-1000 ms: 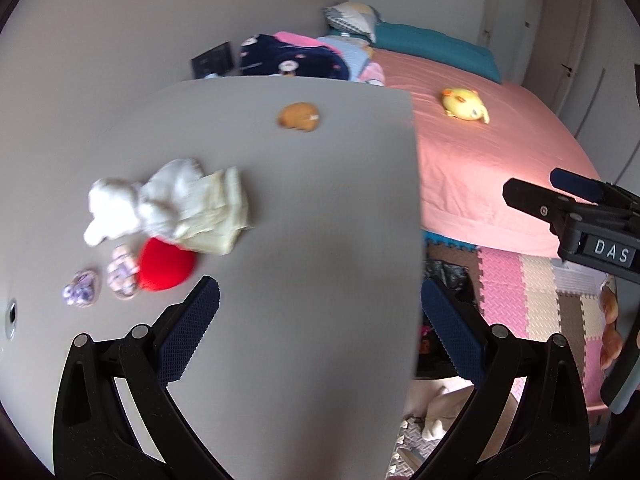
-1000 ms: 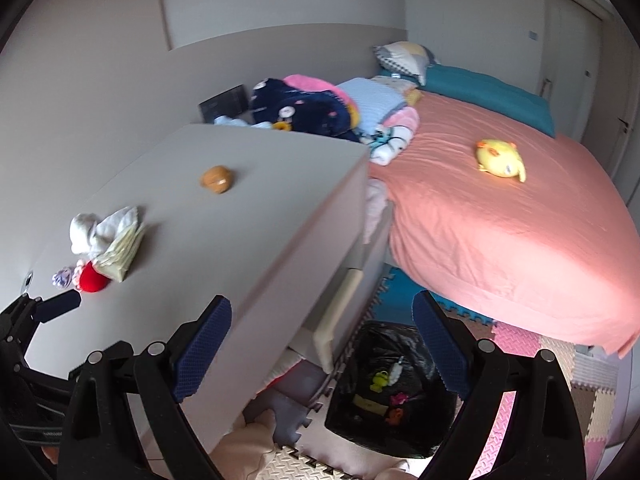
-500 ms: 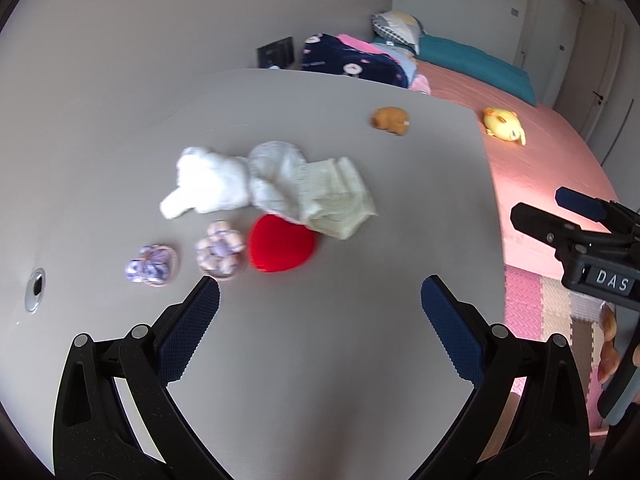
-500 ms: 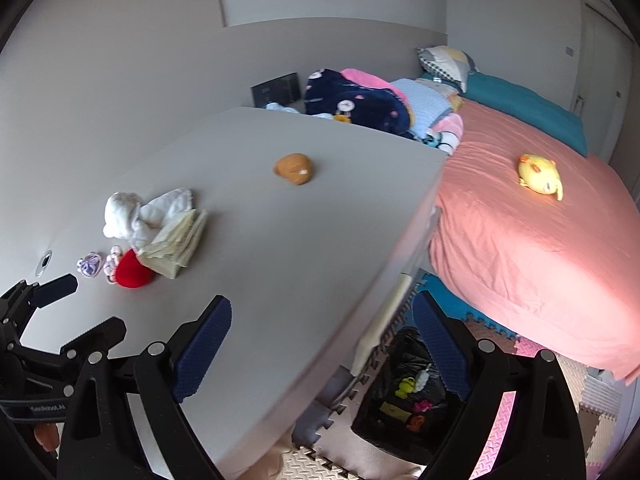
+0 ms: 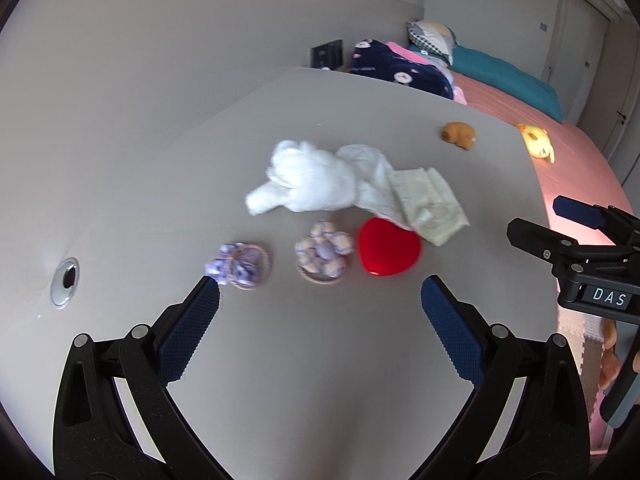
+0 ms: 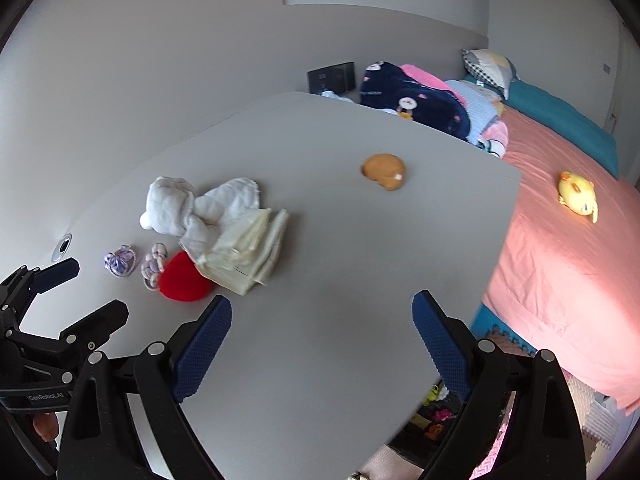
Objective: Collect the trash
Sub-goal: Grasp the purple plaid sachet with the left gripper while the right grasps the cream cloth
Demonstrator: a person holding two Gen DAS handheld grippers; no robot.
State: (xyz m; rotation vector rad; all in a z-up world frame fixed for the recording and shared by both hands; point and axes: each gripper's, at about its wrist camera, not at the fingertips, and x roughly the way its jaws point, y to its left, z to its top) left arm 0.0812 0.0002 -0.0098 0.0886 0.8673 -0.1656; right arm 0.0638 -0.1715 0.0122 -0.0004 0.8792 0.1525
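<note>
While both hover w/ jaws wide, left gripper (image 5: 320, 294) faces red heart (image 5: 388, 247).

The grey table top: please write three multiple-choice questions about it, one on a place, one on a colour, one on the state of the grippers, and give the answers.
1. Where does the red heart lie?
A. on the bed
B. beside the flower-shaped trinket, partly under the pale folded cloth
C. on the floor

2. What colour is the small lone toy far out on the table?
A. orange-brown
B. green
C. black

3. How are the left gripper and right gripper?
A. both shut on cloth
B. one holds the heart
C. both open, holding nothing

Answers: B, the cloth corner overlaps the heart; A, it shows orange-brown in both views; C, bare table shows between the spread fingers.
</note>
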